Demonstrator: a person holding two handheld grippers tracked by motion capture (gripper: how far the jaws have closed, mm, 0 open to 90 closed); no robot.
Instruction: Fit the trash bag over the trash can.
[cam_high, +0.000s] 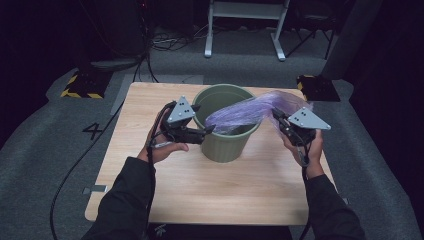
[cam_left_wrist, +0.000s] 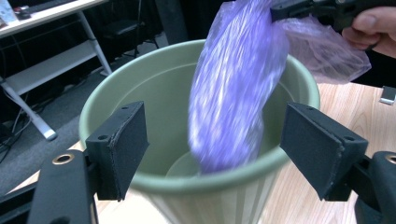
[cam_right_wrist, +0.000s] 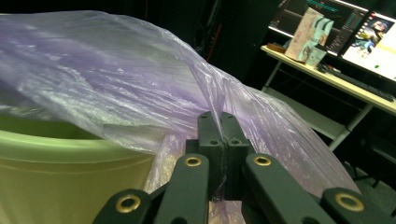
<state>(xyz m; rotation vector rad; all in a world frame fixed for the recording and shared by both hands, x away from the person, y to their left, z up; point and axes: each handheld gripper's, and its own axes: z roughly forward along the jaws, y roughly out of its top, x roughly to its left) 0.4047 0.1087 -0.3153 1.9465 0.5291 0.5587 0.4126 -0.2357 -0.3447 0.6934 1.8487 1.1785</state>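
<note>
Right hand-held gripper (cam_right_wrist: 222, 135) clamped on purple bag (cam_left_wrist: 233, 93), left hand-held gripper (cam_left_wrist: 215, 149) apart, green bin (cam_high: 222, 145)

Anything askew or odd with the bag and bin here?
Yes: the purple bag is not lining the green bin. It stretches as a bunched strip from the right gripper, shut on it beyond the bin, down into the bin's mouth. The left gripper is open at the near rim, holding nothing.

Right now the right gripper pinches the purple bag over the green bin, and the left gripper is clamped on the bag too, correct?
Not quite. The left gripper is open, its jaws apart at the green bin, off the purple bag, as the left gripper view shows. The right gripper does pinch the bag.
</note>
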